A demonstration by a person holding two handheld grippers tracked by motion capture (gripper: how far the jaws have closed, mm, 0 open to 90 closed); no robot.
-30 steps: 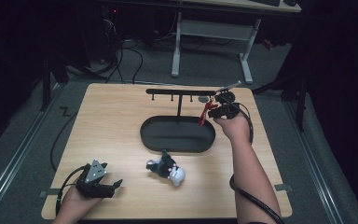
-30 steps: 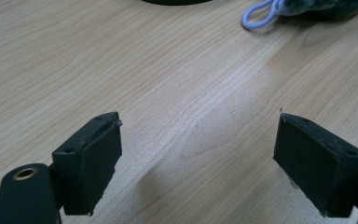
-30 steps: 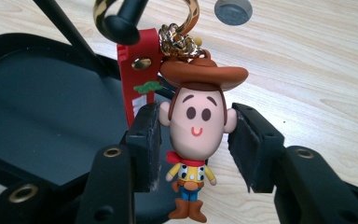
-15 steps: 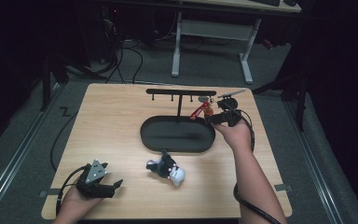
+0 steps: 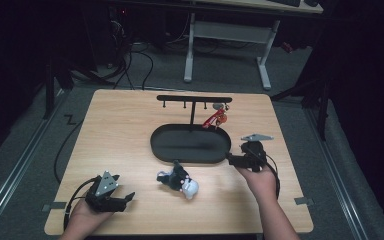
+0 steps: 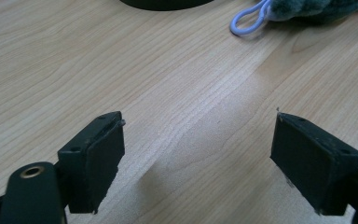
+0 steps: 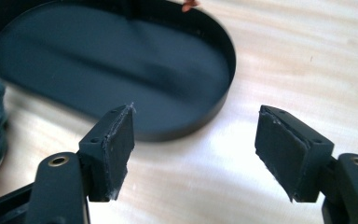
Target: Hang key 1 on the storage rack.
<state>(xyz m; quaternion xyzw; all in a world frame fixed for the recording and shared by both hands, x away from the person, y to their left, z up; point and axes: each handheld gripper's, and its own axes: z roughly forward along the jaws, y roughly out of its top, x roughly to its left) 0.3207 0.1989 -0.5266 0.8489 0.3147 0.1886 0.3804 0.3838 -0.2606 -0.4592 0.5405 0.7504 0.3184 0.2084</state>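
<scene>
The room behind the counter [image 5: 130,125] lay dark. Both grippers, left [image 6: 198,161] and right [image 7: 196,154], gaped wide, empty. The plush toy [image 6: 317,7] at 1 o'clock was cut off.

Table [image 5: 130,130]: light wood with a fine straight grain. Oval tray [image 5: 190,143] at its middle: plain matt black. Rack [image 5: 194,99] behind the tray: black, with a red and silver trinket [image 5: 217,117] hanging at its right end. Plush toy [image 5: 179,181] in front of the tray: dark grey-green and white, with a pale lilac loop [image 6: 247,21]. Left gripper [image 5: 121,200] and right gripper [image 5: 233,159]: black, each topped by a grey plate.
</scene>
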